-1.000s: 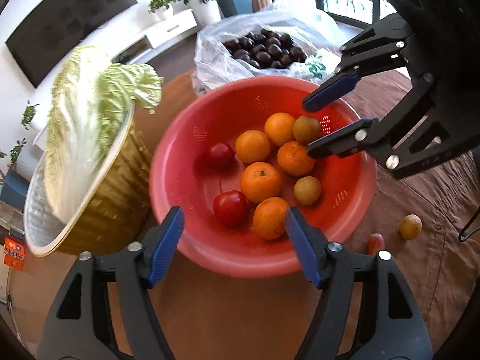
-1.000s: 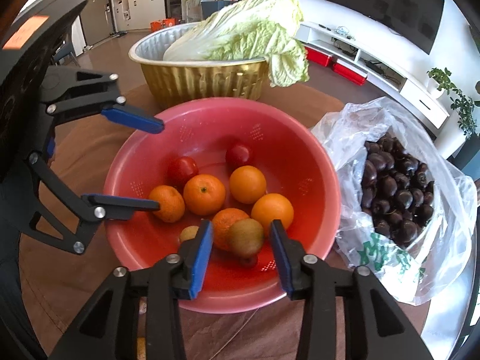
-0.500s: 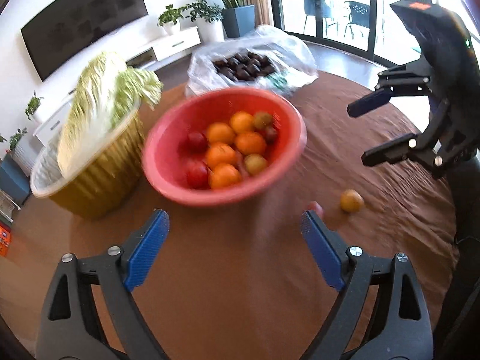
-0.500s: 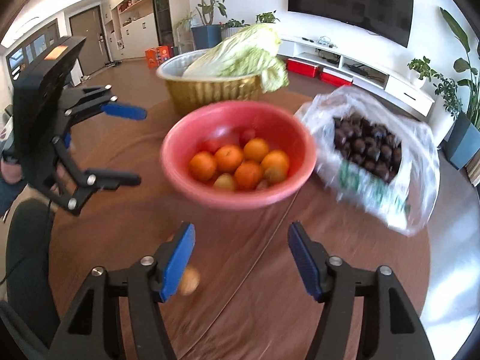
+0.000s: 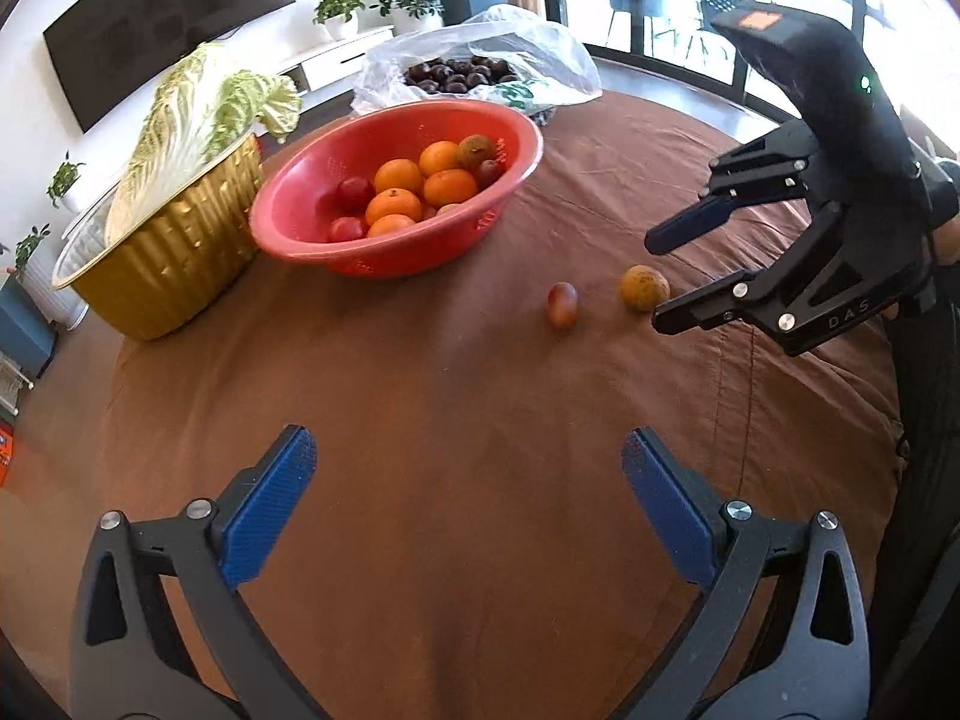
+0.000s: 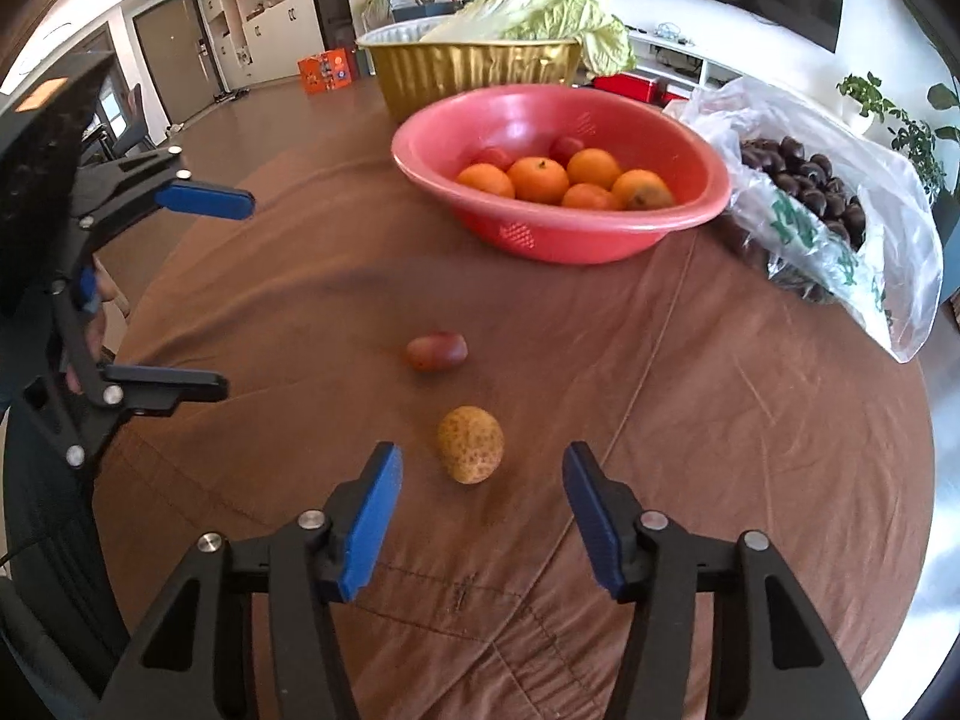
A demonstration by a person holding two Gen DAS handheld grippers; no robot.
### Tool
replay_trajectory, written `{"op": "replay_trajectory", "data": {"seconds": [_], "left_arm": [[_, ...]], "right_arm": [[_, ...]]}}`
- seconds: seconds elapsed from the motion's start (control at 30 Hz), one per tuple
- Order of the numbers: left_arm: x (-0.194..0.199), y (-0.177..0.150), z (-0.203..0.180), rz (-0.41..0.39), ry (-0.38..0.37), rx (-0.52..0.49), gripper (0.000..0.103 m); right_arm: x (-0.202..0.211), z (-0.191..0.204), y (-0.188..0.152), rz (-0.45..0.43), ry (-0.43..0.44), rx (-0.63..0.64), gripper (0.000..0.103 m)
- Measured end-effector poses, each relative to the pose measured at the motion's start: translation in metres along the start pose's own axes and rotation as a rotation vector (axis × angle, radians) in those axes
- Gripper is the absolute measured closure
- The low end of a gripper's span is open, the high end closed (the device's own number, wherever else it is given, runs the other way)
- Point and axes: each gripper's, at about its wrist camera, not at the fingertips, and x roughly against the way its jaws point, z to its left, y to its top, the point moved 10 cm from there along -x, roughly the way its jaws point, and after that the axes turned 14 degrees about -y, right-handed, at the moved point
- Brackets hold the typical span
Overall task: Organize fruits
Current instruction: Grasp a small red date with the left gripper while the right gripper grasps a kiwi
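Note:
A red basket [image 5: 300,234] [image 6: 690,222] holds several oranges [image 5: 393,204] [image 6: 537,180], small red fruits and a brownish one. On the brown tablecloth lie a yellow-brown speckled fruit [image 6: 471,444] [image 5: 644,287] and a small red oval fruit [image 6: 436,351] [image 5: 562,304]. My right gripper [image 6: 480,510] is open and empty, just short of the speckled fruit, which lies ahead between its fingers. It also shows in the left wrist view [image 5: 657,276]. My left gripper [image 5: 465,492] is open and empty over bare cloth; it also shows in the right wrist view [image 6: 231,294].
A gold foil pan [image 5: 162,264] [image 6: 474,69] with a napa cabbage [image 5: 198,114] [image 6: 540,3] stands beside the basket. A plastic bag of dark chestnuts [image 5: 468,69] [image 6: 822,198] lies behind it. The round table's edge [image 6: 924,480] is at the right.
Both grippers have pulled back from over the basket to the near side of the table. The right gripper has opened wider, its kiwi left in the basket, and now faces the speckled fruit.

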Motion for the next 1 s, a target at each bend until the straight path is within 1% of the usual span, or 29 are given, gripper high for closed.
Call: {"op": "replay_trajectory", "data": {"seconds": [0.17, 0.27, 0.3, 0.33, 0.43, 0.47, 0.57, 0.73, 0.8, 0.87, 1.0], "left_arm": [[0.001, -0.002, 0.007, -0.002, -0.003, 0.036, 0.0], [0.001, 0.003, 0.008, -0.033, -0.045, 0.057, 0.0], [0.003, 0.006, 0.007, -0.059, -0.055, 0.05, 0.0], [0.003, 0.009, 0.007, -0.063, -0.053, 0.042, 0.0], [-0.003, 0.011, 0.006, -0.03, -0.028, 0.019, 0.0], [-0.005, 0.012, 0.006, -0.022, -0.018, 0.007, 0.0], [-0.014, 0.012, 0.007, 0.005, -0.02, -0.002, 0.0], [-0.022, 0.02, 0.009, 0.005, -0.012, -0.033, 0.0], [-0.025, 0.026, 0.007, 0.003, -0.023, -0.051, 0.0], [-0.029, 0.033, 0.006, 0.012, -0.022, -0.071, 0.0], [-0.041, 0.044, -0.001, 0.036, -0.04, -0.115, 0.0]], "right_arm": [[-0.007, 0.003, -0.001, 0.021, 0.0, 0.007, 0.047], [-0.008, 0.005, 0.001, 0.016, -0.001, 0.011, 0.047], [-0.008, 0.005, 0.001, 0.016, -0.004, 0.015, 0.048], [-0.008, 0.005, 0.001, 0.016, -0.008, 0.021, 0.049], [-0.008, 0.007, 0.002, 0.016, -0.015, 0.033, 0.052], [-0.008, 0.007, 0.003, 0.015, -0.016, 0.035, 0.054], [-0.008, 0.007, 0.003, 0.013, -0.022, 0.043, 0.06], [-0.008, 0.009, 0.004, 0.01, -0.025, 0.066, 0.067], [-0.007, 0.01, 0.004, 0.01, -0.011, 0.068, 0.074], [-0.006, 0.011, 0.003, 0.01, -0.005, 0.075, 0.076], [-0.002, 0.009, 0.002, 0.011, 0.021, 0.056, 0.076]]}}
